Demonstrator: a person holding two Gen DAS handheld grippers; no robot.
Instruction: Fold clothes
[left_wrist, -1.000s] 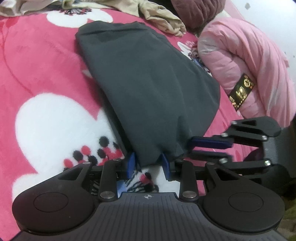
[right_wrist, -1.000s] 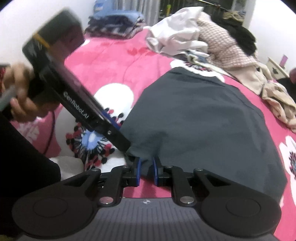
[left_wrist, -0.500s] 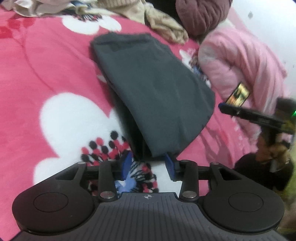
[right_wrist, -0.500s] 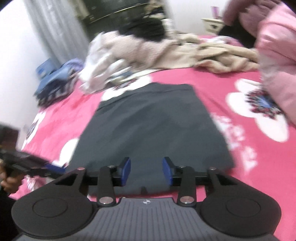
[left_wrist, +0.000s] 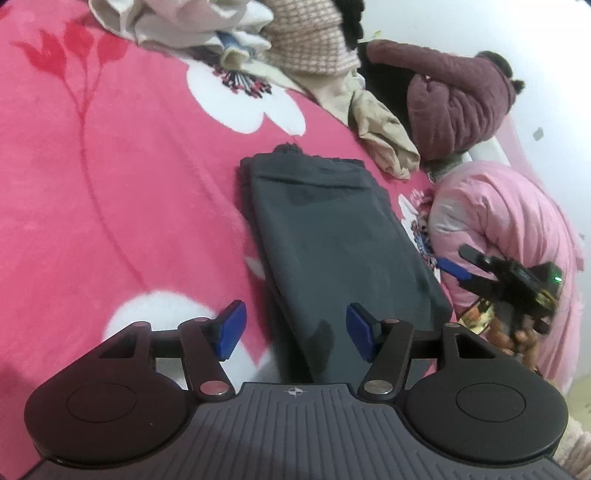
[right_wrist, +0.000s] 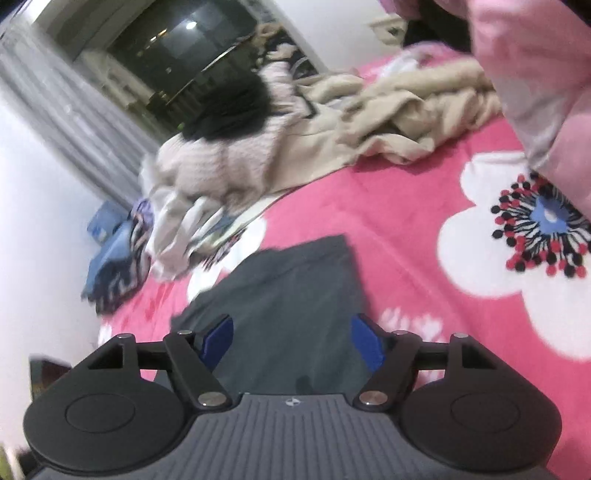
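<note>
A dark grey garment (left_wrist: 332, 236) lies folded into a long narrow strip on the pink flowered blanket (left_wrist: 110, 184). My left gripper (left_wrist: 295, 330) hangs over its near end, jaws opening, blue pads clear of the cloth. At the strip's right side the right gripper (left_wrist: 476, 264) appears in a person's hand, blue fingers spread. In the right wrist view the same garment (right_wrist: 291, 295) lies under my right gripper (right_wrist: 291, 341), whose jaws are opening with nothing pinched between them.
A heap of loose clothes (left_wrist: 258, 44) lies at the far edge of the bed. A maroon padded jacket (left_wrist: 458, 99) and a pink quilt (left_wrist: 517, 229) sit on the right. A blue-striped pile (right_wrist: 118, 254) lies by the curtain and wall.
Both grippers let go of the grey garment's near edge and opened. The right gripper swung away to the garment's right side, and the garment now lies flat as a narrower strip.
</note>
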